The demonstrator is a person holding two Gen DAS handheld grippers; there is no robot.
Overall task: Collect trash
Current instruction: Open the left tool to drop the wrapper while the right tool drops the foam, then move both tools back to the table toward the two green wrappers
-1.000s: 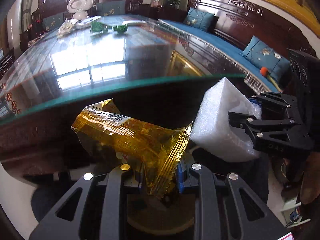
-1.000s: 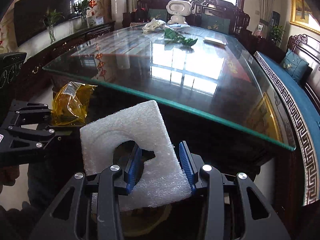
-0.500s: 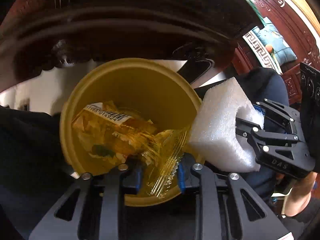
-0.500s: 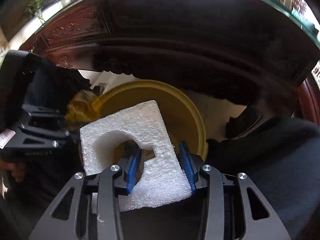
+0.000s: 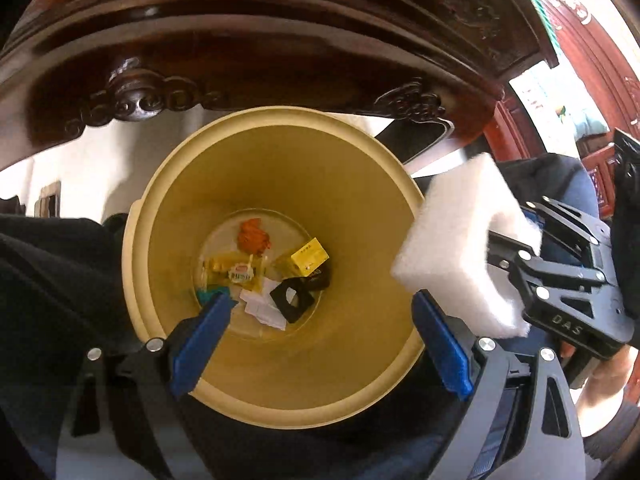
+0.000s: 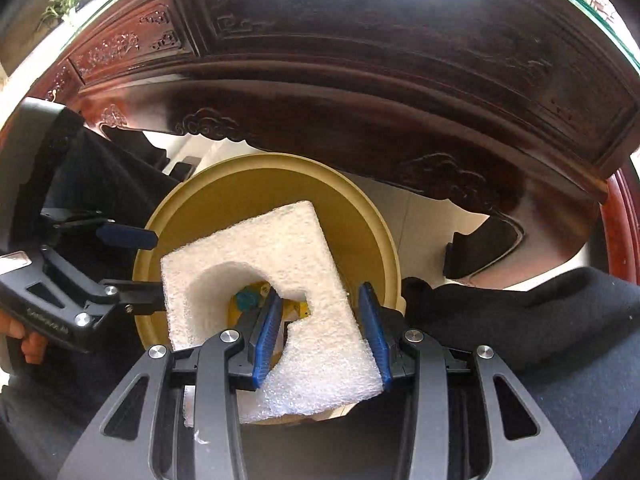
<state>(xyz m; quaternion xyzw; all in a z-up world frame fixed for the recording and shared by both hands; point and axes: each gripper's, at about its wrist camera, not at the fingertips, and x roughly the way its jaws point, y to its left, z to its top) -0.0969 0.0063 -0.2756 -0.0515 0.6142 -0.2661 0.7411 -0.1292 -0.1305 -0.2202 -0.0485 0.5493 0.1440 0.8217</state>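
the left black two-finger gripper with blue pads (image 5: 320, 336) hangs with its jaws spread wide and nothing between them, directly above the mouth of the round yellow plastic waste bucket (image 5: 192, 184). its blue pads sit over the near rim of the bucket, one on each side.

the right black two-finger gripper with blue pads (image 6: 320, 328) is clenched on a thick white foam packing block with a cut-out hole (image 6: 272, 280); one pad sits inside the cut-out and the other presses the outer edge. the block is held above the bucket (image 6: 372, 216), over its right-hand rim as seen from the left wrist view (image 5: 460, 240), not yet inside it.

at the bottom of the bucket lies trash: a clear yellow crinkled snack wrapper with a red and white label (image 5: 236, 270), an orange crumpled scrap (image 5: 252, 236), a small yellow cardboard box (image 5: 310, 258), a black flat piece with a square hole (image 5: 292, 298), white paper bits (image 5: 262, 308) and a teal scrap (image 5: 208, 294).

behind the bucket runs the dark carved wooden table apron (image 6: 360, 80), with pale tiled floor (image 5: 112, 160) below it. the person's dark-clothed legs (image 6: 540, 328) flank the bucket.
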